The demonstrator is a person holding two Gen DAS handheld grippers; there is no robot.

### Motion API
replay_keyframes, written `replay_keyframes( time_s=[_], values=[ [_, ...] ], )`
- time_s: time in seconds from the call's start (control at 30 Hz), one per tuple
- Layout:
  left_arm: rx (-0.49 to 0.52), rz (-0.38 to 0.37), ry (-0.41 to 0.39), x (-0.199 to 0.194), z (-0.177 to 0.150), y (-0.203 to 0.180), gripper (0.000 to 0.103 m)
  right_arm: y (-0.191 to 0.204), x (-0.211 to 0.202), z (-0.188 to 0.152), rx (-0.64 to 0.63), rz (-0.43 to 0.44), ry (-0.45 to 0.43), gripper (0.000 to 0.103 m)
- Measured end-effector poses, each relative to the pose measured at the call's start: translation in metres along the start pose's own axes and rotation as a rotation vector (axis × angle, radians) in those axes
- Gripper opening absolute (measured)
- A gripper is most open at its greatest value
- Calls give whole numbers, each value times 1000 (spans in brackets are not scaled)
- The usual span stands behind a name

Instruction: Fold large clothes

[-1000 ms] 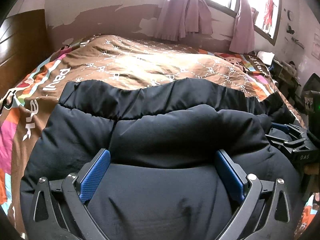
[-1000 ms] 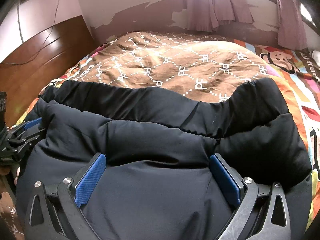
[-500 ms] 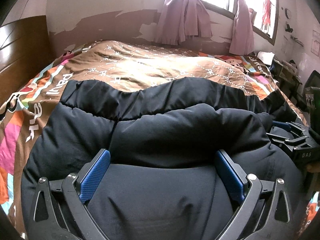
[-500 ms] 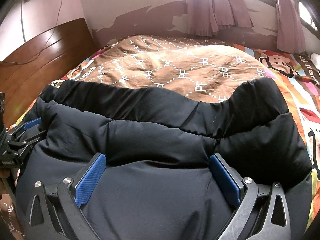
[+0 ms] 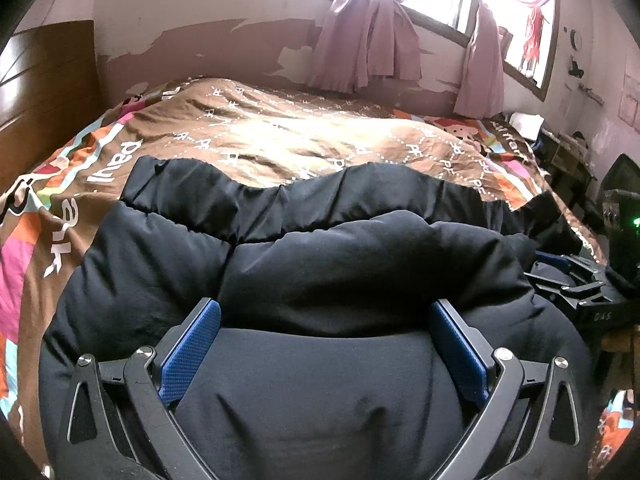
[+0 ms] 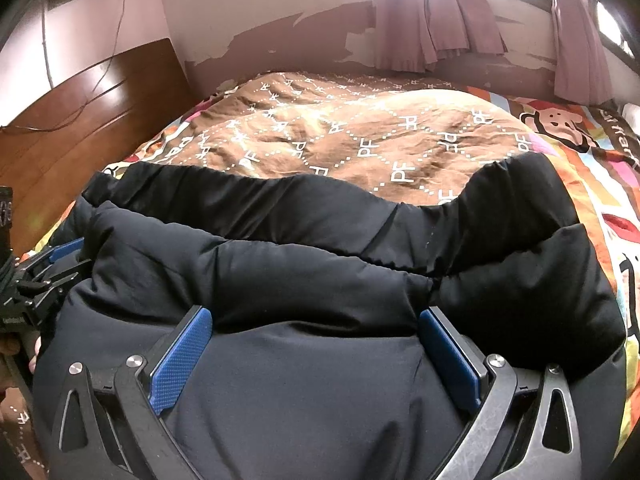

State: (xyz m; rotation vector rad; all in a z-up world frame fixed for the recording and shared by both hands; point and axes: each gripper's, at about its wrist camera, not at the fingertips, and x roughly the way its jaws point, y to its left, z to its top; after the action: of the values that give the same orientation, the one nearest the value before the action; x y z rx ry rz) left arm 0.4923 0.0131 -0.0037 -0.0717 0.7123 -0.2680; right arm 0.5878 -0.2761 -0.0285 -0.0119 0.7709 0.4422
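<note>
A bedroom with peeling paint on the far wall, pink curtains (image 5: 368, 44) at a bright window, and a wooden headboard (image 6: 80, 120) on the left; the bed (image 5: 280, 140) wears a brown patterned quilt with colourful borders. Across its near half lies the black padded jacket (image 5: 320, 264), a large quilted garment spread wide from left to right, its gathered hem at the far edge and a thick fold of padding doubled back over the near part.

The left tongs (image 5: 324, 340) stand wide open, blue pads well apart, with the puffed fold bulging between them; they seem to press against the jacket rather than pinch it, so nothing is firmly held. The right tongs (image 6: 316, 340) are likewise spread wide, straddling the jacket's padded roll near the right side without closing on it; each tool shows at the edge of the other's view.

By the look of it the jacket will handle as light but bulky: soft, springy filling that resists staying flat, and a smooth shell likely to slip between the pads. A thin seam or the gathered hem would give a surer hold than the fat padding; the fold will probably need pressing down to keep.
</note>
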Motion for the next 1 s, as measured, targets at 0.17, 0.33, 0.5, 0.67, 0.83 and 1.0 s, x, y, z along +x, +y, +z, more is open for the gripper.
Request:
replay_keyframes(
  time_s=[0.17,0.33,0.5,0.67,0.83,1.0],
  values=[
    [-69,-36,-102,-36,-2,8,102,-4,-11,-2,16,24,-36,103],
    [-166,-12,-135,-70,1,32,102,-16,-50,-8,87,31,-157,103],
    [-242,36,-118,-95,-3,63,102,-35,-78,-13,128,4,-159,103],
    [-295,74,-57,-97,-29,86,102,-58,-94,-25,136,-8,-112,103],
    [-372,0,38,-82,-47,102,102,-71,-102,-33,114,-37,-80,103],
    [-393,-28,61,-76,-52,108,102,-78,-96,-42,101,-134,-38,103]
  ],
)
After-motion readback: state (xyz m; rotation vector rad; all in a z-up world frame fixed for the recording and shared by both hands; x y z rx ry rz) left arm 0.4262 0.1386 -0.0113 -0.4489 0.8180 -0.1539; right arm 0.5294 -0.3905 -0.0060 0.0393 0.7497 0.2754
